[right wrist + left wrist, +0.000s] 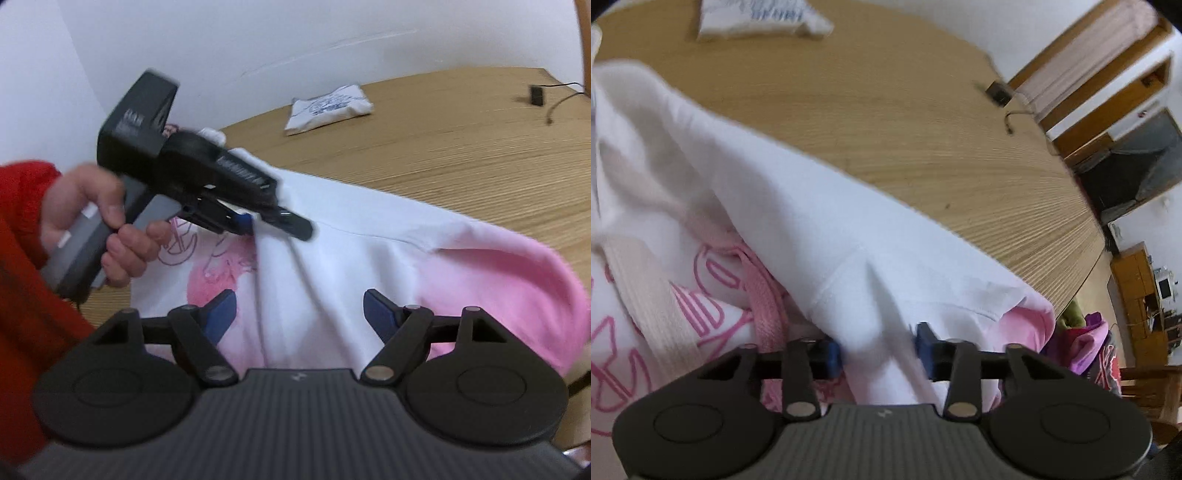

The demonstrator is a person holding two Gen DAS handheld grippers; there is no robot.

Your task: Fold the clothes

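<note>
The white and pink garment (354, 236) lies rumpled on the wooden bench (461, 155), its pink sleeve (517, 280) toward the right. The left gripper (879, 350) has a ridge of white cloth between its blue fingers (925, 345) (whether they pinch it I cannot tell). The right gripper (299, 314) hovers above, fingers apart. A folded white shirt (327, 107) sits farther back

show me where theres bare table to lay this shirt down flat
Bare wood runs between the white-and-pink shirt and the folded white garment, and on toward the small black box with its cable. The near edge of the table is crowded by the shirt and both claws.
</note>
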